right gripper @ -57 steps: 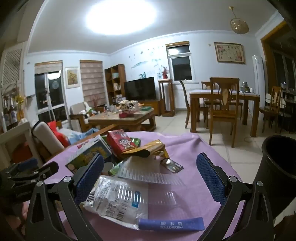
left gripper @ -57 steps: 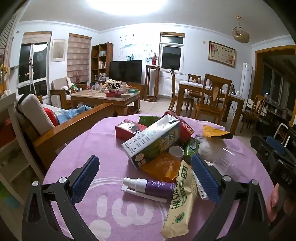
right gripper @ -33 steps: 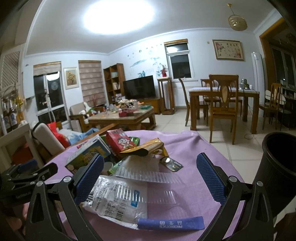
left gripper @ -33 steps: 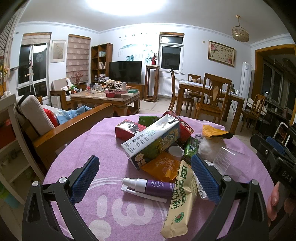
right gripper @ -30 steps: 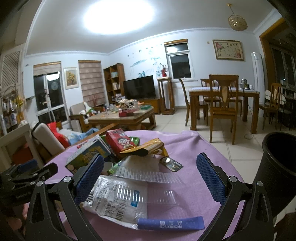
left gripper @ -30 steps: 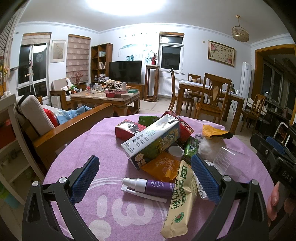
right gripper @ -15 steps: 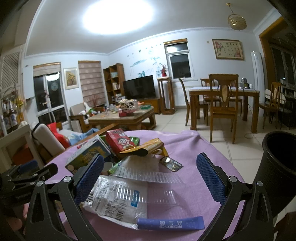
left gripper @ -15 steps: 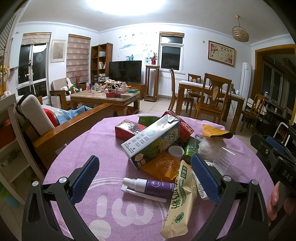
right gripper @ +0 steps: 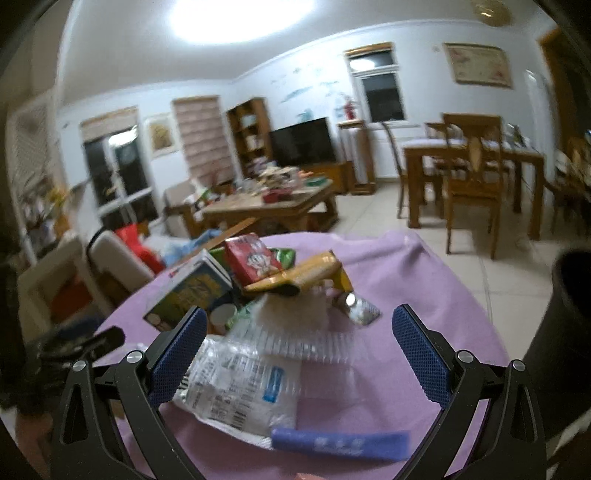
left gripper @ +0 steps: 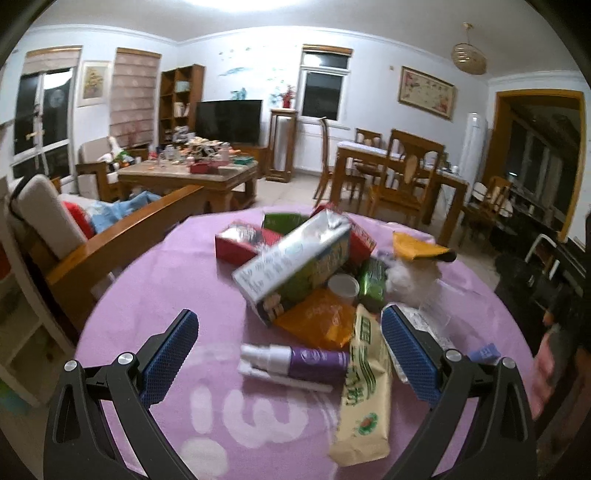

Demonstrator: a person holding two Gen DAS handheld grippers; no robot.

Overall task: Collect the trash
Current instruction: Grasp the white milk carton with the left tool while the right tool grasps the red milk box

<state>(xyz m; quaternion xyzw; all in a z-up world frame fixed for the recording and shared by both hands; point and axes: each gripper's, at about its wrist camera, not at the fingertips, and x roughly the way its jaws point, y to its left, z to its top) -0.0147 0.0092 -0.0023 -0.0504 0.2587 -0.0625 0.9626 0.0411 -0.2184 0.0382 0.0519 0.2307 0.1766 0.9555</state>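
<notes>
Blurring hides the print on your trash heaped on the purple counter (left gripper: 155, 280). Your left gripper (left gripper: 290, 343) has jaws spread wide, empty, framing the purple spray bottle (left gripper: 295, 363). Your right gripper (right gripper: 295, 345), equally spread, frames the clear wrapper (right gripper: 240, 384); the black bin (right gripper: 565, 350) is cut off.

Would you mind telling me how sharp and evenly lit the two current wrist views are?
Left wrist view: motion blur smears the print on the tilted milk carton; the ceiling light blows out the top edge. Right wrist view: blurrier overall, the blue sachet's lettering is unreadable; a glaring ceiling lamp; fisheye bends the walls.
</notes>
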